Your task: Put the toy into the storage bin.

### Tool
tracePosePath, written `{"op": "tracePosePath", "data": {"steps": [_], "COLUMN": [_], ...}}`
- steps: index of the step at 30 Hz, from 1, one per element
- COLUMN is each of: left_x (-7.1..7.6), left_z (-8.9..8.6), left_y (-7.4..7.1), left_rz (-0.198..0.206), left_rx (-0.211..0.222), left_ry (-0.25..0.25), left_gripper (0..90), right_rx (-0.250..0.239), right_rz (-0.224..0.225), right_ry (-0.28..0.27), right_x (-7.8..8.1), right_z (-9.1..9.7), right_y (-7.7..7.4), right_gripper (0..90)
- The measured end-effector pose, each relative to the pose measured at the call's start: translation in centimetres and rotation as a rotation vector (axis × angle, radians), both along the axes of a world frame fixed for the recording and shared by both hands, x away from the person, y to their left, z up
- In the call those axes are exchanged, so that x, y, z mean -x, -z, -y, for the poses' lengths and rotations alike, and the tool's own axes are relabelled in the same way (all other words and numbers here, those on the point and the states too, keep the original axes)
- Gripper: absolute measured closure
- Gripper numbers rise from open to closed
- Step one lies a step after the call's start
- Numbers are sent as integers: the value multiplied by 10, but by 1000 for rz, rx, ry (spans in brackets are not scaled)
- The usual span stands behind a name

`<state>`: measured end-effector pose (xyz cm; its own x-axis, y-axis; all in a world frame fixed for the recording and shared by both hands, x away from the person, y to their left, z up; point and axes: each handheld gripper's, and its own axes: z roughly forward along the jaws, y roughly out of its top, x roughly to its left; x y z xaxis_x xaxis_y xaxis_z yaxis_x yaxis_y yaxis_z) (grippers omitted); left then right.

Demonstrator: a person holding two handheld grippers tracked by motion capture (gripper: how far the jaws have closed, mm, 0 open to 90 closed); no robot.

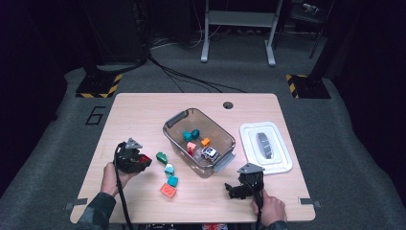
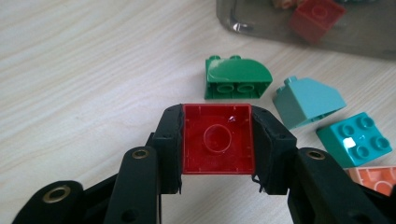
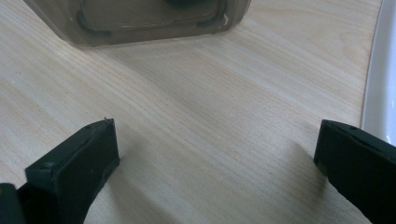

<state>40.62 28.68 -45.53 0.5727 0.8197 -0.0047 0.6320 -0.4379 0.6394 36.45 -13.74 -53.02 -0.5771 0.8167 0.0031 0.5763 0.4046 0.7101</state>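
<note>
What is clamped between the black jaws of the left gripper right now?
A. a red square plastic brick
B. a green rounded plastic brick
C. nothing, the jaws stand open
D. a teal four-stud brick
A: in the left gripper view the left gripper has both jaws pressed against the sides of the red square plastic brick, its hollow underside facing the camera, while the green rounded plastic brick lies loose on the wooden table.
</note>
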Motion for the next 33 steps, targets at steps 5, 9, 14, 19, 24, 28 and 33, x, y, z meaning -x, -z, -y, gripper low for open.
{"op": "tracePosePath", "data": {"steps": [5,9,14,19,24,28,33], "left_x": [-3,-6,-10,-14,-20,-24,-31], "left_z": [-2,-3,-2,1,4,10,17], "left_y": [-14,-26,-41,-57,-72,-83,-93], "left_rz": [19,35,52,78,91,107,116], "left_rx": [-3,-10,-16,-15,-20,-30,-36], "left_ry": [0,1,9,10,24,29,44], "left_gripper": [590,590,590,590,590,590,590], "right_rx": [0,1,0,0,0,1,0], "right_rz": [0,0,-1,0,-1,0,0], "right_ry": [0,0,1,1,1,0,1], "right_x": [0,0,0,0,0,0,0], "right_z": [0,0,0,0,0,0,0], "right_y": [0,0,0,0,0,0,0], "right_gripper": [0,0,0,0,0,0,0]}}
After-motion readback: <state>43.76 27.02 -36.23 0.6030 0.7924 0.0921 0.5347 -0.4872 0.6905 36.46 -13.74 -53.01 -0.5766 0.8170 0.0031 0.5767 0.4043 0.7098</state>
